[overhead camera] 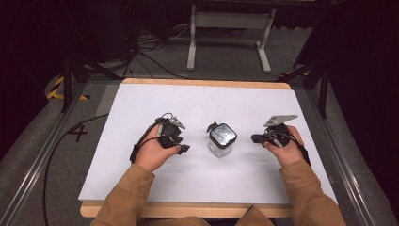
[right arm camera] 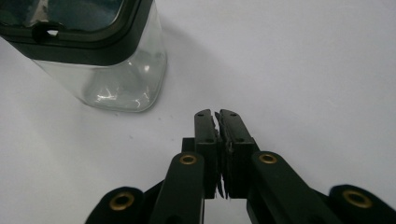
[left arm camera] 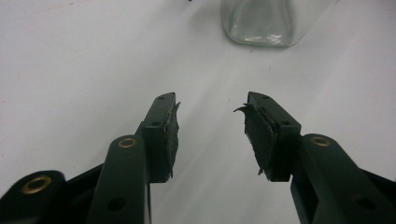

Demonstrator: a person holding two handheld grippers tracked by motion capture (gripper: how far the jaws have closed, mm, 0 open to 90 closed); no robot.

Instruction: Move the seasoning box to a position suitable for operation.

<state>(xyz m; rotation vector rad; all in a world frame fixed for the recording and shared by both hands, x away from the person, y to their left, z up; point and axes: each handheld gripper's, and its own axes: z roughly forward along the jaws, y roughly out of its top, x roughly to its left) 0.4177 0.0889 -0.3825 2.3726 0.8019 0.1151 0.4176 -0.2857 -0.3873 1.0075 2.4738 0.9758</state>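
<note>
Between the pads of the left gripper [left arm camera: 210, 135] lies nothing but bare table [left arm camera: 70, 70]; its jaws stand apart, aimed at the jar [left arm camera: 261, 23] a little way ahead. On the right gripper [right arm camera: 217, 121] the jaws are pressed together with nothing in them, the jar just beside them. From above, the jar [overhead camera: 222, 140] stands upright mid-table between the two hands, apart from both. It is clear glass with squarish walls and a dark lid [overhead camera: 223, 134] with a small tab at one side. I judge it stiff, fairly heavy, slippery on its smooth faces and breakable if tipped or dropped. Two opposite flat walls below the lid look the safest hold; the lid rim would suit a second grip.
</note>
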